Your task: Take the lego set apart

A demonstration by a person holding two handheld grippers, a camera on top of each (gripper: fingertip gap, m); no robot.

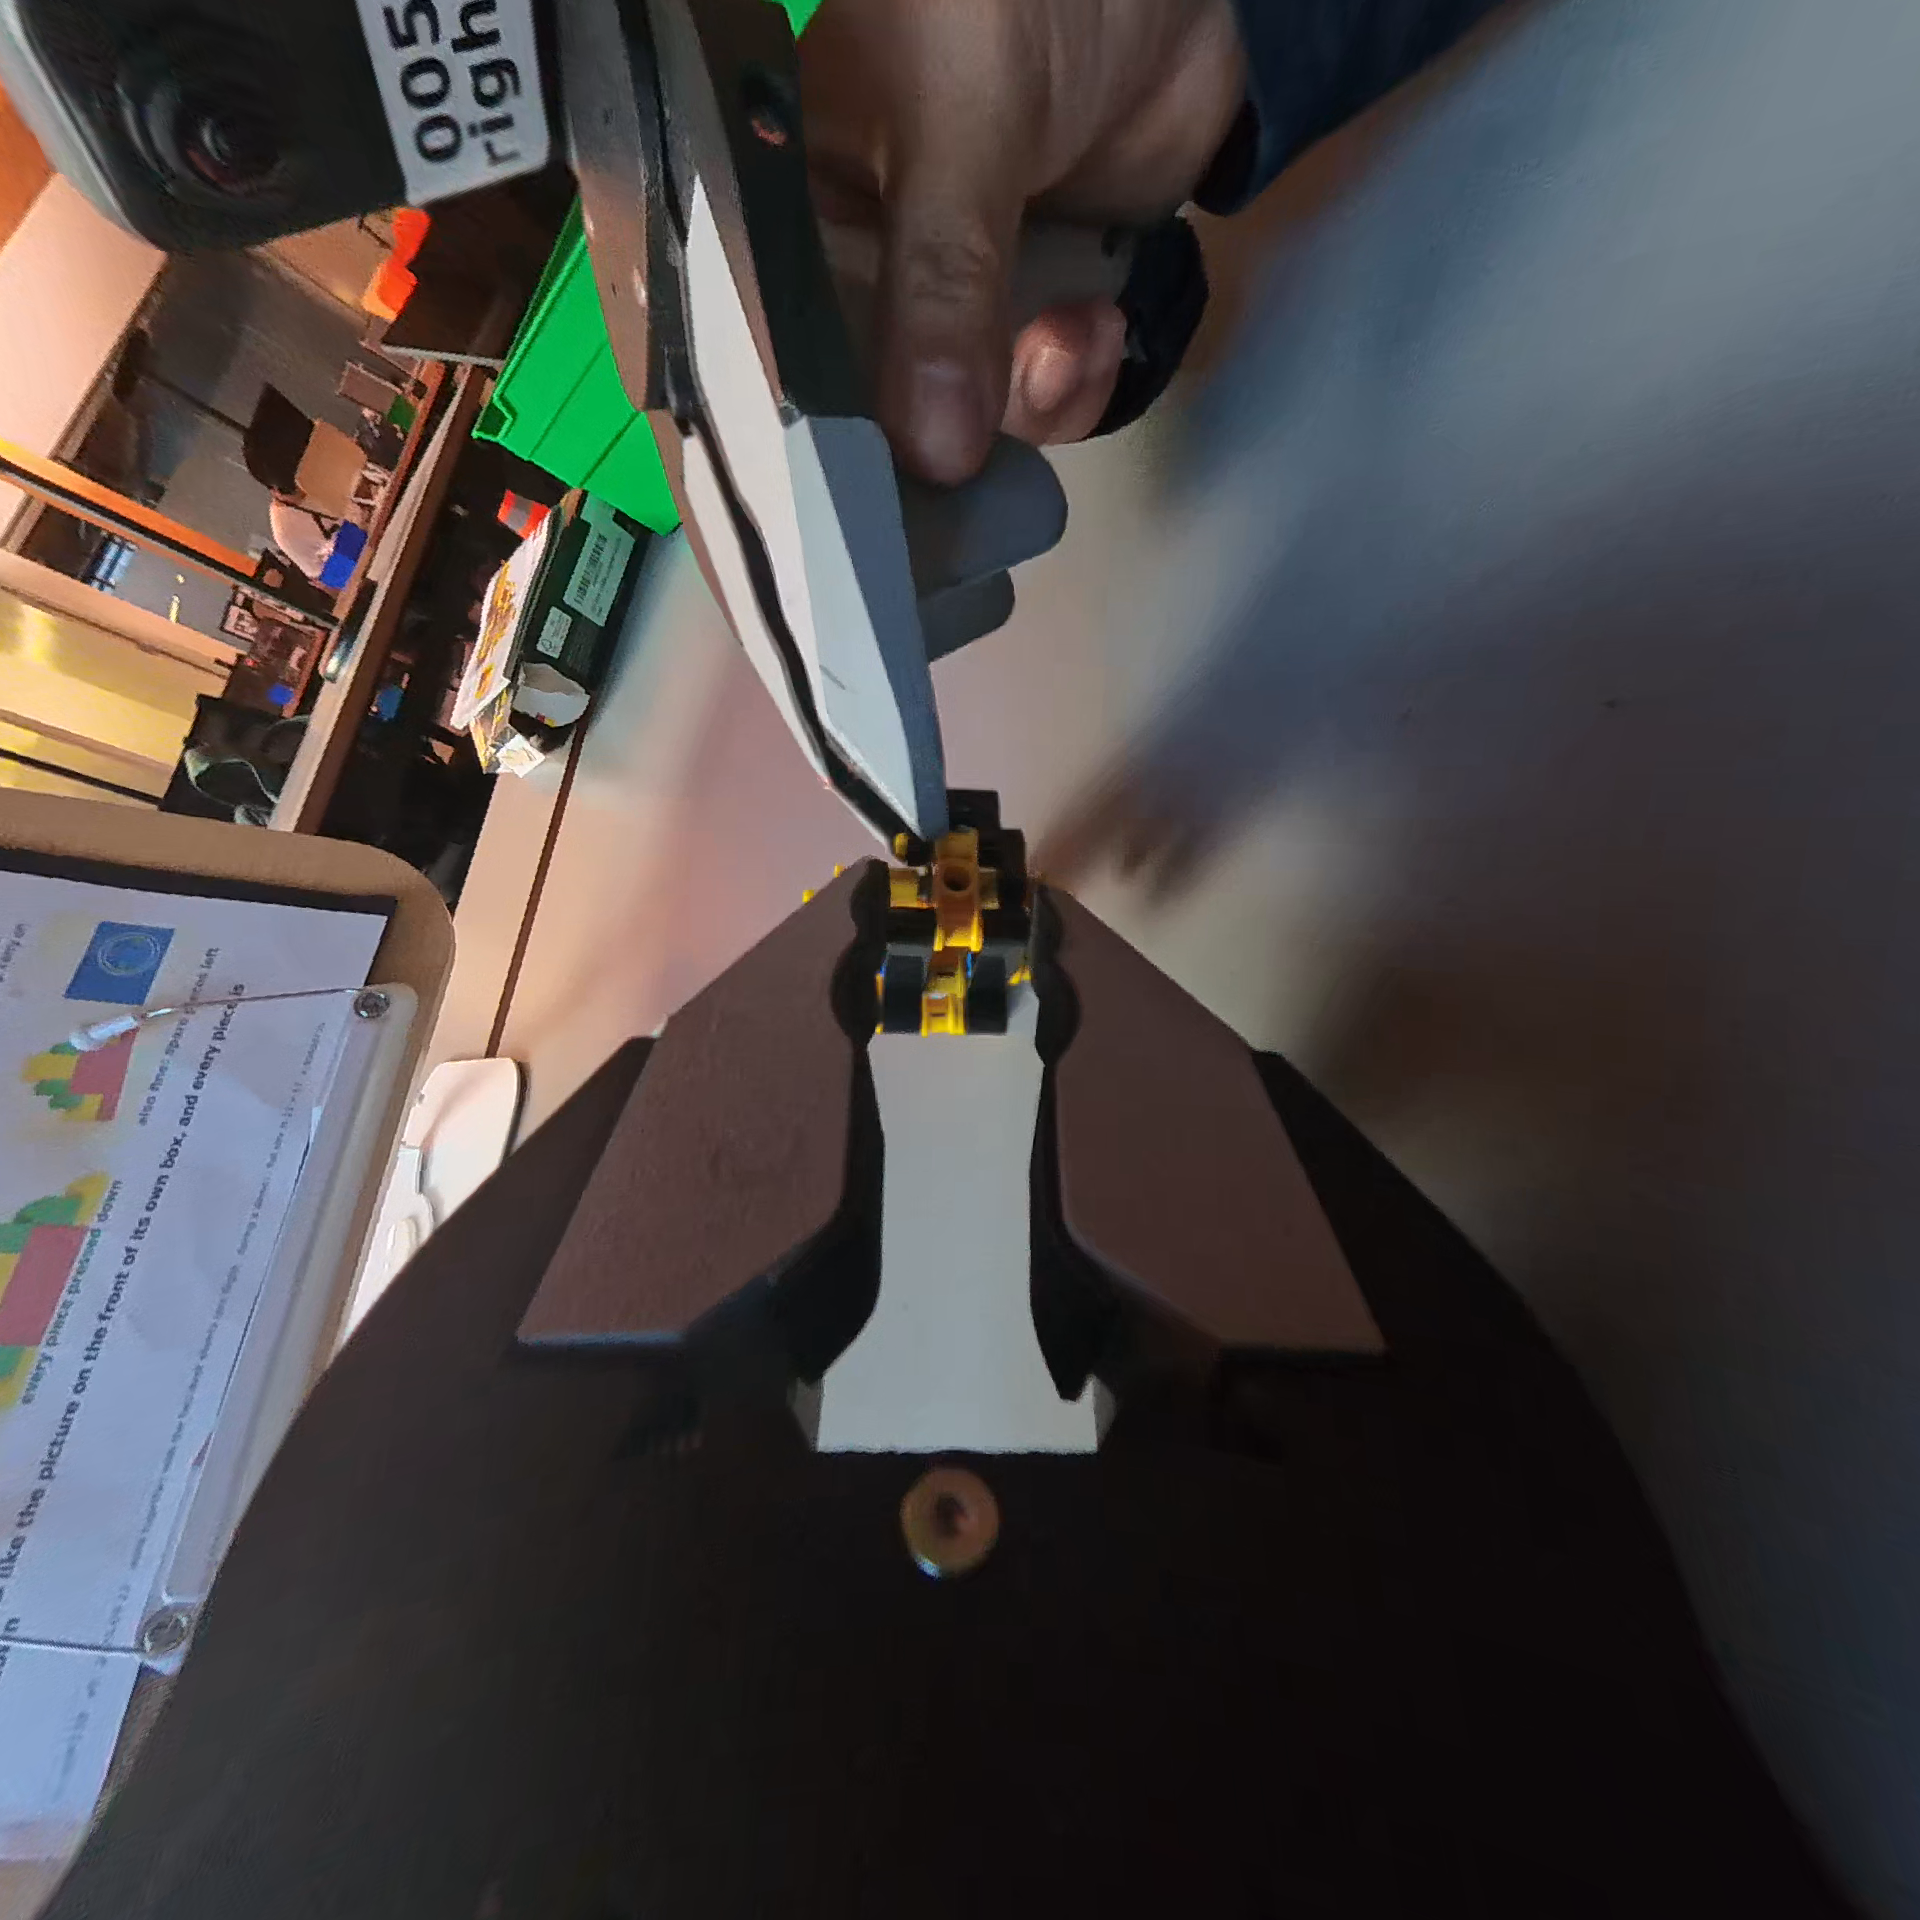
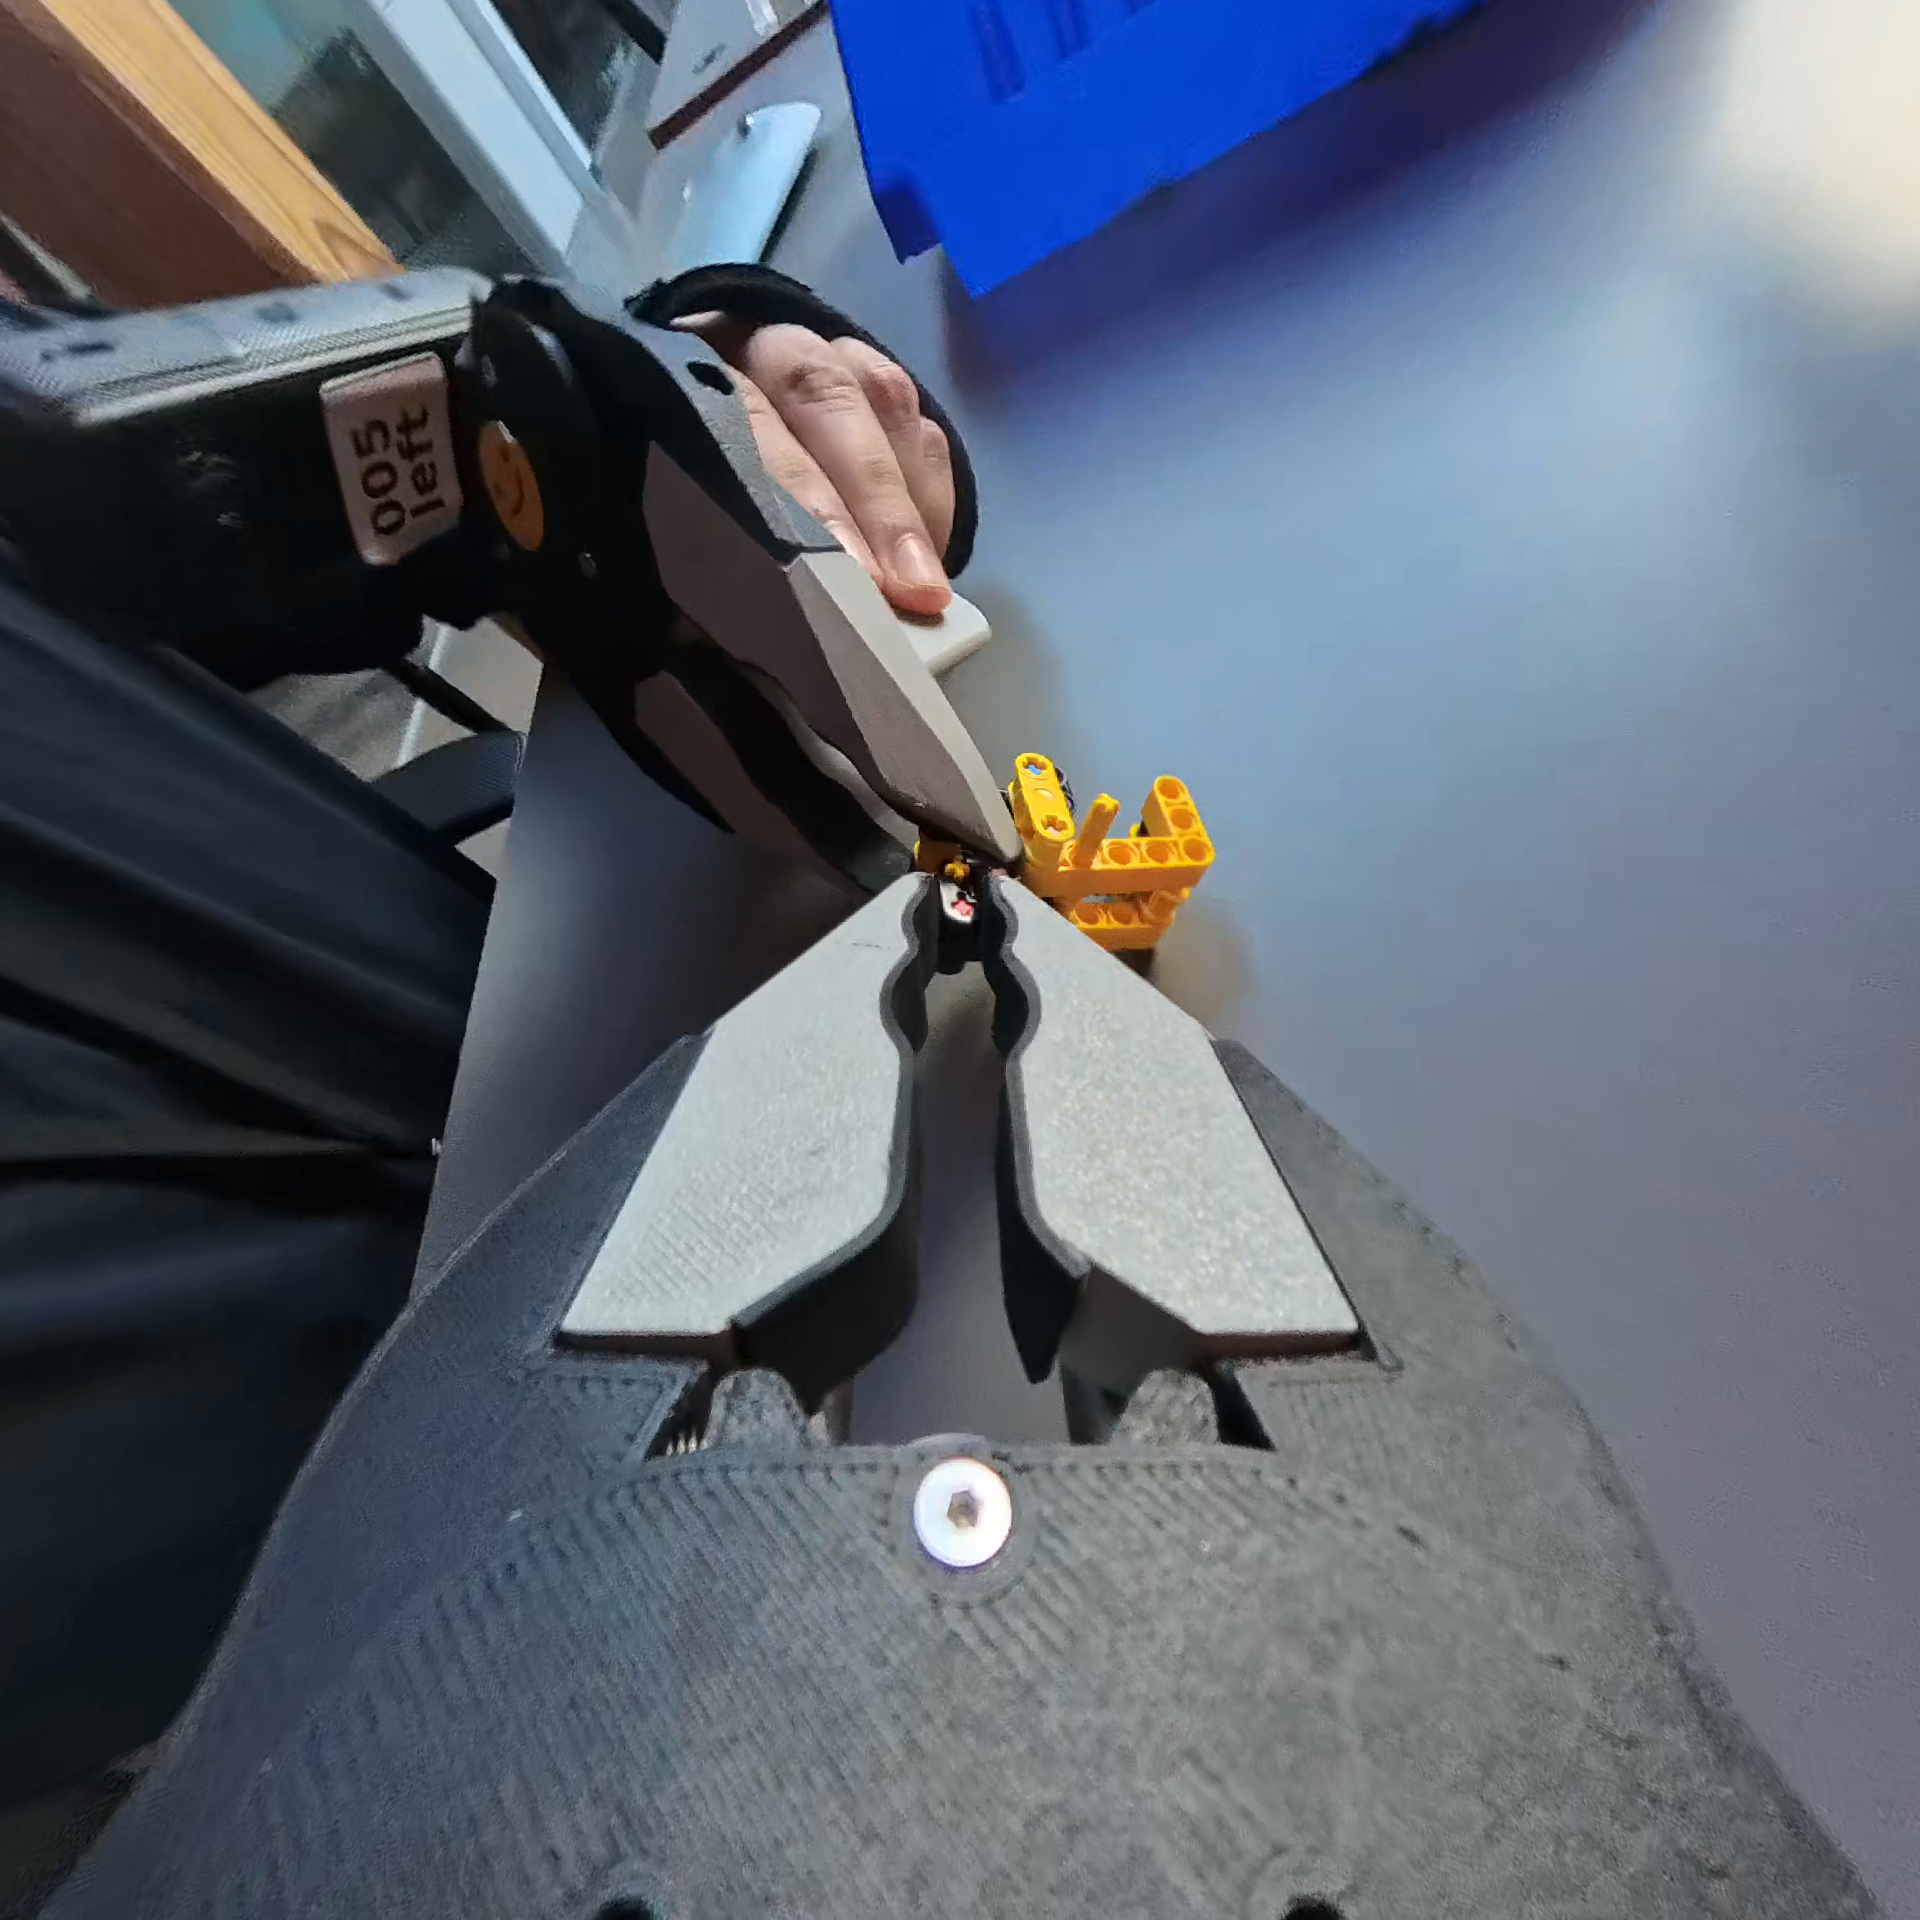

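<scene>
Over the pale tabletop (image 2: 1455, 727) both tools meet at one small yellow-and-black lego model (image 1: 951, 935). From the left wrist view, the left gripper (image 1: 951, 904) has its two fingers drawn in against the sides of the model, gripping it just past their tips, with yellow beams and black blocks showing in the gap between them. The right gripper (image 1: 920, 810) comes down from above with a hand (image 1: 966, 239) around its handle, its pointed tips touching the top of the model.

From the right wrist view, the right gripper (image 2: 961, 899) has its fingers nearly together and pinched on a small dark part of the model (image 2: 961, 914) — too small to make out further. The left gripper (image 2: 971, 842) slants in from the left, held by a hand (image 2: 862, 457) in a black strap, its tip touching the same spot. Yellow beams with round holes (image 2: 1122, 862) stick out to the right of both tips, close to the tabletop; whether they rest on it I cannot tell.

A blue bin (image 2: 1091, 114) sits farther back — a green bin (image 1: 582, 416) and a sheet of printed pictures on a board (image 1: 156, 1247) lie to the left.
</scene>
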